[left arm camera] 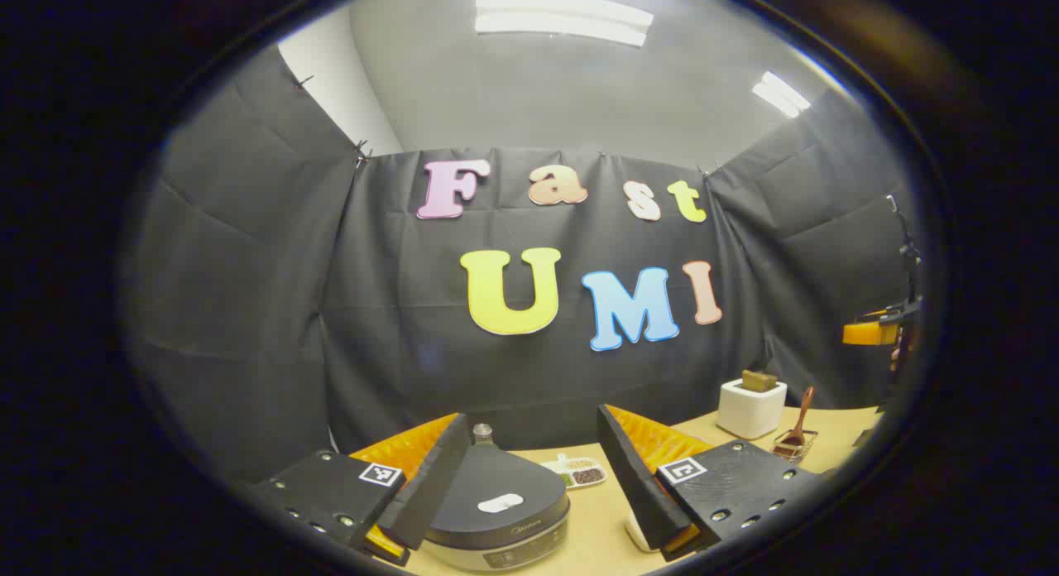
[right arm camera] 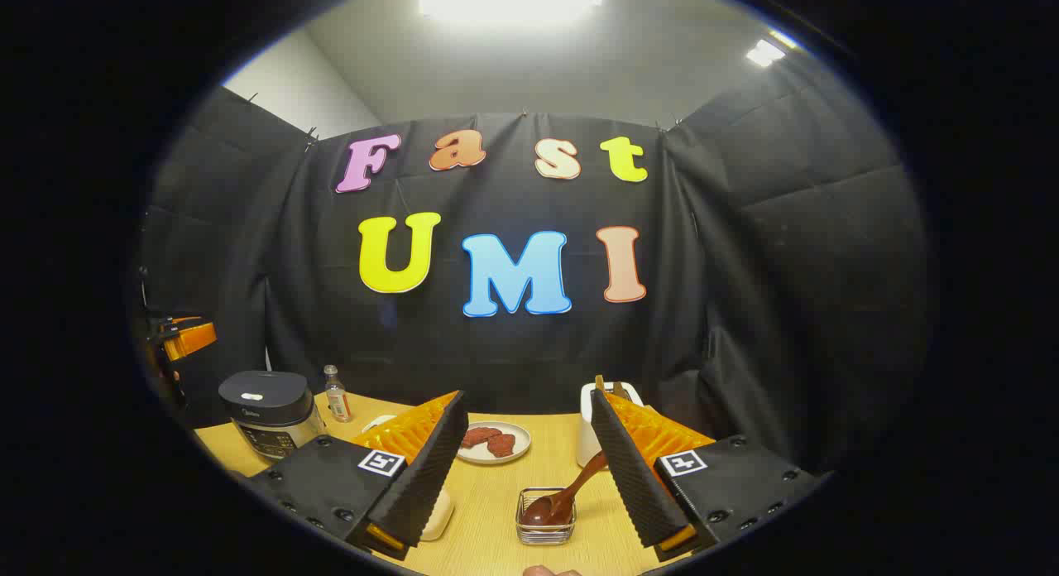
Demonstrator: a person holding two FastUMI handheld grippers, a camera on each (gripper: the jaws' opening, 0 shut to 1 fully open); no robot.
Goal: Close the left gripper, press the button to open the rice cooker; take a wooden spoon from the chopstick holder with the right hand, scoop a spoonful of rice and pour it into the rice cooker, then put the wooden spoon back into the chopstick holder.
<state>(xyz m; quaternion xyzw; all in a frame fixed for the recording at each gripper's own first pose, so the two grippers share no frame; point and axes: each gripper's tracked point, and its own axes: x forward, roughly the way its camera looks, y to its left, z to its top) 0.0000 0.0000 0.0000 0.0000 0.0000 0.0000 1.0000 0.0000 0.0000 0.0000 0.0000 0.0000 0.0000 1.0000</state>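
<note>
Here, dark rice cooker, lid shut.

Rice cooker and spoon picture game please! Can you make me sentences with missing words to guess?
1. The rice cooker has its lid ____.
2. The wooden spoon stands with its bowl end in a small wire ____.
3. Both the left gripper and the right gripper have their jaws ____.
4. The round plate sits on the ____.

Missing words: closed; basket; open; table
</note>
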